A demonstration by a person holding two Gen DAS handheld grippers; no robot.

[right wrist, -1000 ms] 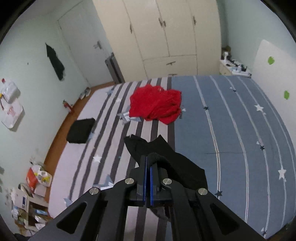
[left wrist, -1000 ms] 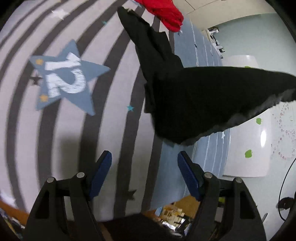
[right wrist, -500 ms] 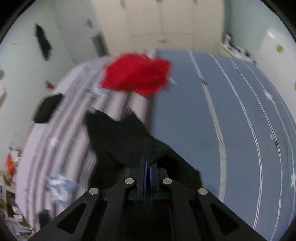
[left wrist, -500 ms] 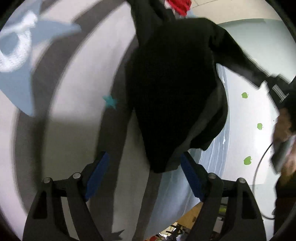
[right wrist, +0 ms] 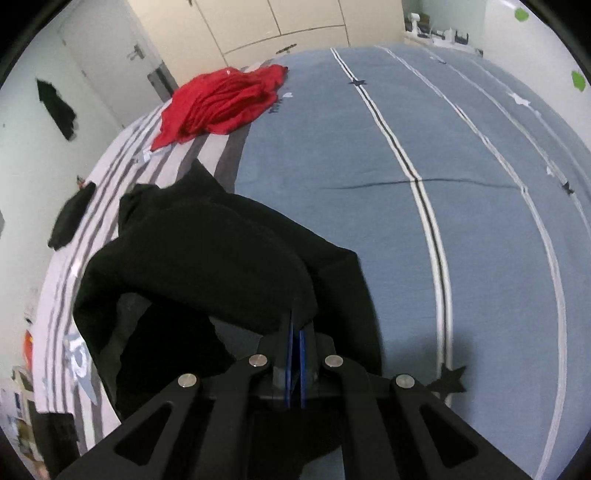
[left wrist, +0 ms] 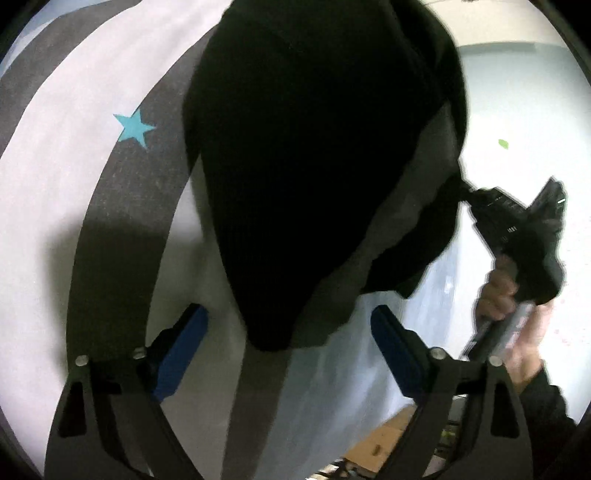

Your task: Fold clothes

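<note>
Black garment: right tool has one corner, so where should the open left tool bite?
Take the black garment at its low hanging point, between the left tool's open pads, pushing straight forward. That tip dangles free of the bedspread, opposite the right tool's pinch.

— From my feed the garment (right wrist: 207, 258) is plain black, no print. The pads (left wrist: 177, 347) are blue on black frames.

— And the bedspread (right wrist: 369, 166)?

— Half blue with white-and-black lines and small stars, half white with grey stripes (one turquoise star (left wrist: 133, 127) on my left view). A red cloth (right wrist: 221, 103) lies on it; the wardrobe (right wrist: 280, 22) is cream.
</note>
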